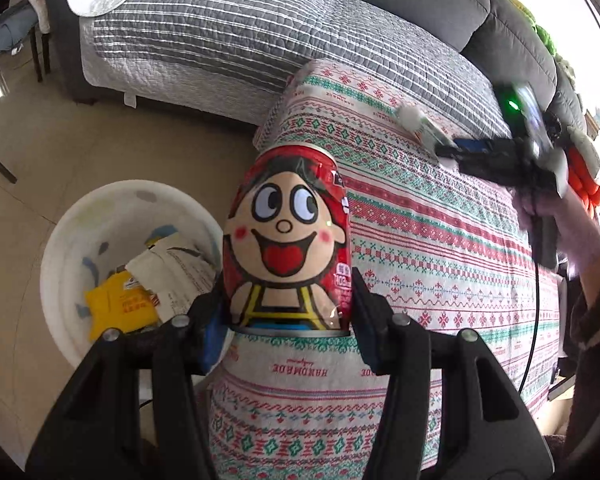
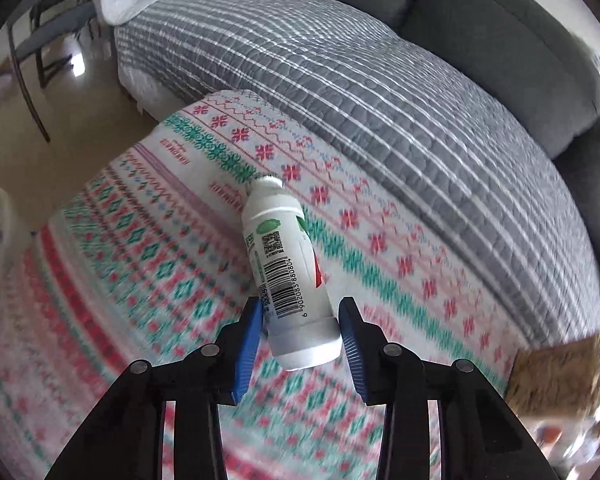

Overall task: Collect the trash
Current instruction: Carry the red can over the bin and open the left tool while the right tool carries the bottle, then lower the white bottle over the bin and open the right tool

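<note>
A red drink can (image 1: 288, 232) with a cartoon face stands upright between the fingers of my left gripper (image 1: 287, 300), which is shut on its lower part, above the patterned cloth's edge. To its left on the floor is a white bin (image 1: 56, 248) holding a yellow packet (image 1: 118, 304) and crumpled paper. My right gripper (image 2: 300, 320) is shut on the base end of a white plastic bottle (image 2: 284, 264) with a barcode, its capped end pointing away. The left wrist view shows the right gripper (image 1: 440, 142) with the bottle (image 1: 410, 116) blurred, over the far side of the cloth.
A table under a red-and-green patterned cloth (image 1: 440, 240) fills the middle. Behind it is a sofa with a grey striped quilt (image 2: 380, 92) and dark cushions (image 2: 500, 48). Chair legs (image 2: 28, 92) stand on the beige floor at the far left. A brown mat (image 2: 556, 376) lies at the right.
</note>
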